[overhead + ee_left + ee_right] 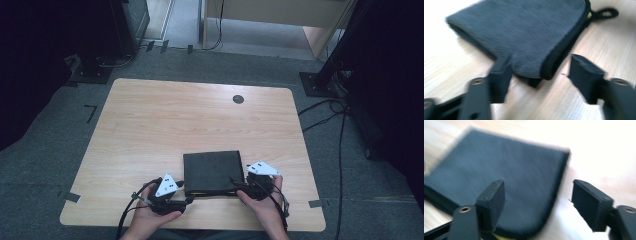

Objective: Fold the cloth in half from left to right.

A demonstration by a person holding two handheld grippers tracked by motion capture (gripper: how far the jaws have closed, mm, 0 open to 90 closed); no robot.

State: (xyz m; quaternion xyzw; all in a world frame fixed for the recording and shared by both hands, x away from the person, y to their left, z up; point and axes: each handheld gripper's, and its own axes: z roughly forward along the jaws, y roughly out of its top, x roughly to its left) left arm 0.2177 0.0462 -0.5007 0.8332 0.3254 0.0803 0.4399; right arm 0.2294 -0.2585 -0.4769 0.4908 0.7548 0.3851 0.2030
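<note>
One wooden table (150,130), bare but for a dark folded cloth (213,172) lying flat near its front edge. Looks neatly folded, likely finished or awaiting one more fold. Left gripper (182,189) and right gripper (239,184) at its near corners, jaws apart, clamping nothing.

One folded dark cloth (213,172), one wooden table (165,120), two claws, left claw (186,191), right claw (237,184)
</note>
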